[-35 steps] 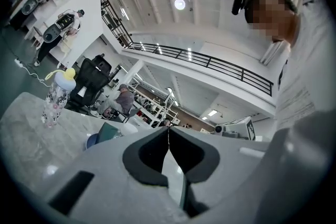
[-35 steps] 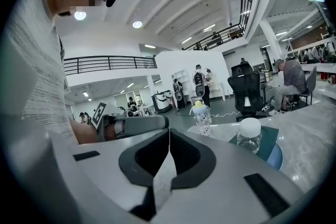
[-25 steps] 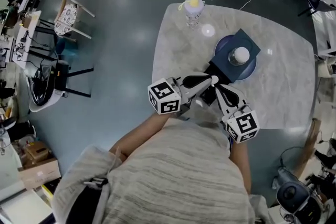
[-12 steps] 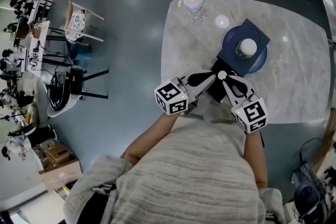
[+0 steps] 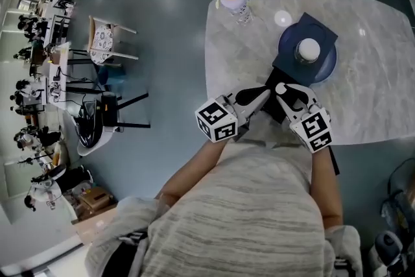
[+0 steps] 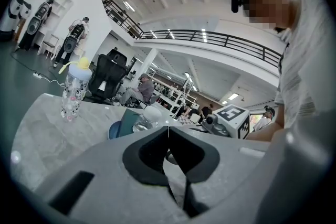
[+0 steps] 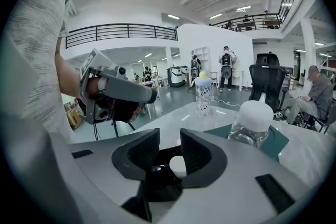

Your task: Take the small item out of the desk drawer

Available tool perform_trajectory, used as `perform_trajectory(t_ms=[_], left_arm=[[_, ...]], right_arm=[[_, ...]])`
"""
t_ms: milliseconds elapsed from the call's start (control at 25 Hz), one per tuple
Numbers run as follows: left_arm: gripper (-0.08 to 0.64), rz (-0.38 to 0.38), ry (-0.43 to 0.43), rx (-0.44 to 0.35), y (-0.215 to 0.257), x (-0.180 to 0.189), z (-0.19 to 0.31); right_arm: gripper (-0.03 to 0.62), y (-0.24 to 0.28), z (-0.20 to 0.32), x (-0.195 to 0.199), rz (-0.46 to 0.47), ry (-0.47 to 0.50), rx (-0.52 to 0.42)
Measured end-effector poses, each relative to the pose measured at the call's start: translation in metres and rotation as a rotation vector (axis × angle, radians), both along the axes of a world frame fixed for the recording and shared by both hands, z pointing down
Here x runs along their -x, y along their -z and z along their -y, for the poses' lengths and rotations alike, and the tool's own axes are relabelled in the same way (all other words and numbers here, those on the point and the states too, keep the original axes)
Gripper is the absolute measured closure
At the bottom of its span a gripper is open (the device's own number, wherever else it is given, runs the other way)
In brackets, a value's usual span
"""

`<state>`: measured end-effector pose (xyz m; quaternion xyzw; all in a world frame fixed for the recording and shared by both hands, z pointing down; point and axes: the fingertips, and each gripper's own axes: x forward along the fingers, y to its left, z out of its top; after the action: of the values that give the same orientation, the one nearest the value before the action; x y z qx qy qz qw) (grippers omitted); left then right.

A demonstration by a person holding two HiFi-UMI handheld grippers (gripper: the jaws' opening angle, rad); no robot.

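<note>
A dark drawer (image 5: 275, 108) stands pulled out from the dark teal box (image 5: 319, 26) on the marble table (image 5: 369, 107). My right gripper (image 5: 283, 90) (image 7: 169, 139) points down into it. Its jaws have just been opening and now stand apart. The small white item (image 7: 177, 166) (image 5: 281, 88) sits just below the gap, close to the right-hand finger, and the pads do not press on it. My left gripper (image 5: 262, 96) (image 6: 168, 131) is shut at the drawer's front edge. What, if anything, it holds is hidden.
A clear bottle with a white cap (image 5: 308, 49) (image 7: 252, 122) stands on a blue plate (image 5: 326, 66) on top of the box. A patterned bottle with a yellow lid (image 5: 234, 2) (image 6: 73, 89) is at the table's far corner. The table's edge runs just behind both grippers.
The right gripper's jaws were together before and are now parted over the white item. Both grippers have sunk a little toward the drawer.
</note>
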<state>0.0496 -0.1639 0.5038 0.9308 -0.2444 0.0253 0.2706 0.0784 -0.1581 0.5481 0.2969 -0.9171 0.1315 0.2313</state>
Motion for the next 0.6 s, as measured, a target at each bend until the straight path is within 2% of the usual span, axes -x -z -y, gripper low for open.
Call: perform_trajectory(t_ms=[600], left_arm=[[0.543,0.046,-0.051,0.019,-0.011,-0.004,-0.002]], right_arm=[[0.432,-0.045,0.003,0.003,-0.123,0.012,0.036]])
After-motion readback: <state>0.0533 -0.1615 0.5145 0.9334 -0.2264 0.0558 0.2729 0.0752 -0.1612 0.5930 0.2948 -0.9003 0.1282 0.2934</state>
